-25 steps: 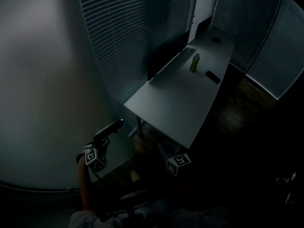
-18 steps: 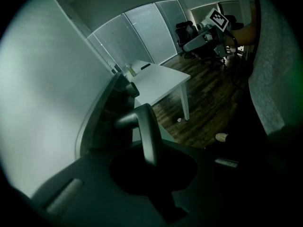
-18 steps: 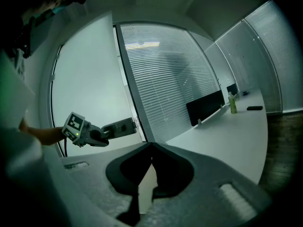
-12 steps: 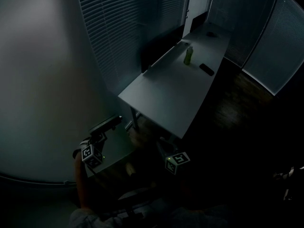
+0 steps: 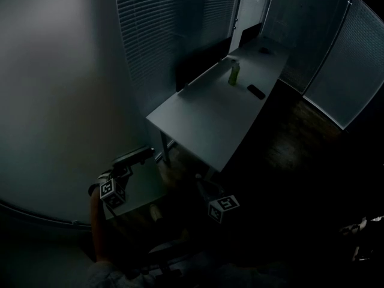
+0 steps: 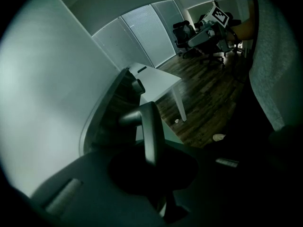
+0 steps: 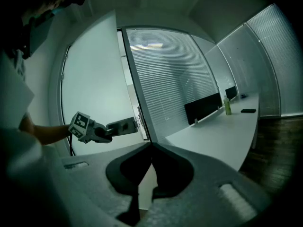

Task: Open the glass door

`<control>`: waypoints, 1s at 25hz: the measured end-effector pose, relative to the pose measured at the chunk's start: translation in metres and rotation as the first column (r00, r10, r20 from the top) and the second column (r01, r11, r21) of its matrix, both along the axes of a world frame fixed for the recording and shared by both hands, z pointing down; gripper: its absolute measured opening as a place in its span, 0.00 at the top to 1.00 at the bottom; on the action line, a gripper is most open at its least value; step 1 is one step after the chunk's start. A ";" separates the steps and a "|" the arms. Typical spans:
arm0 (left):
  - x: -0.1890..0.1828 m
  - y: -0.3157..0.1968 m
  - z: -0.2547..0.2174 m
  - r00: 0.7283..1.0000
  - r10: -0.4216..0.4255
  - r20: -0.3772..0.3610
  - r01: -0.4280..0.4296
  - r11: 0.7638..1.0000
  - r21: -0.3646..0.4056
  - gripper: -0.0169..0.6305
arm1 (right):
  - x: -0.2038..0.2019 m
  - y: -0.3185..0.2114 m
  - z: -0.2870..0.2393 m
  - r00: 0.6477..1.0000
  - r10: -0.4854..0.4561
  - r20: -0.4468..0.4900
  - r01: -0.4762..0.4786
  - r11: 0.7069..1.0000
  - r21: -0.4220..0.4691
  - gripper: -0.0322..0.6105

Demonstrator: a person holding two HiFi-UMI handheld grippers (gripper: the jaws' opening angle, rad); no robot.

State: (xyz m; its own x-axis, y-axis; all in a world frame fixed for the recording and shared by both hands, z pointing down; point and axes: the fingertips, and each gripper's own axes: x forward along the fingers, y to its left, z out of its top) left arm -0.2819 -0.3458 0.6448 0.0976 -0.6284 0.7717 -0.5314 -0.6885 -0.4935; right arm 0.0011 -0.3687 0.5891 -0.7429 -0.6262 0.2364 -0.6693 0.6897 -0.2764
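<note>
Left hand-held gripper (image 5: 143, 155) grasping handle (image 6: 150, 131) of door (image 7: 92, 74), jaws starting to open, lever between them. Door ajar, its pane just left of this gripper. Right hand-held gripper (image 7: 151, 145) clenched, empty, well right of handle. Counter (image 5: 210, 125) sits farther beyond handle than second ago: door likely pulled wider, release beginning.

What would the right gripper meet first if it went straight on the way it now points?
Probably the blinds wall just right of the door frame; depth is unclear, and the table corner lies close by.
</note>
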 end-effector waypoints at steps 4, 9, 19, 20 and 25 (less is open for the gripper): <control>0.006 0.014 -0.002 1.000 0.014 0.009 -0.014 1.000 0.002 0.94 | 0.007 0.014 -0.001 1.000 -0.012 0.001 0.012 1.000 0.011 0.95; 0.016 0.030 -0.002 1.000 0.022 0.014 -0.022 1.000 -0.005 0.94 | 0.018 0.030 -0.003 1.000 -0.008 0.001 0.008 1.000 -0.003 0.95; 0.039 0.062 -0.004 0.998 0.056 0.025 -0.056 0.998 -0.007 0.94 | 0.023 0.056 -0.004 1.000 -0.024 0.002 0.024 1.000 0.003 0.95; 0.041 0.066 -0.004 0.998 0.062 0.022 -0.062 0.998 -0.014 0.94 | 0.022 0.059 -0.004 1.000 -0.022 0.001 0.022 1.000 0.004 0.95; 0.051 0.085 -0.003 0.996 0.088 0.021 -0.088 0.996 -0.017 0.94 | 0.023 0.073 -0.005 1.000 -0.001 0.020 0.001 1.000 0.013 0.95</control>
State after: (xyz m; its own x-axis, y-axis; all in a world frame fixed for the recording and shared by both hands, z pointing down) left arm -0.2314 -0.2611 0.6422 0.1353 -0.6055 0.7843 -0.4577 -0.7402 -0.4925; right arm 0.0241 -0.2952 0.5836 -0.7479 -0.6287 0.2132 -0.6633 0.6939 -0.2804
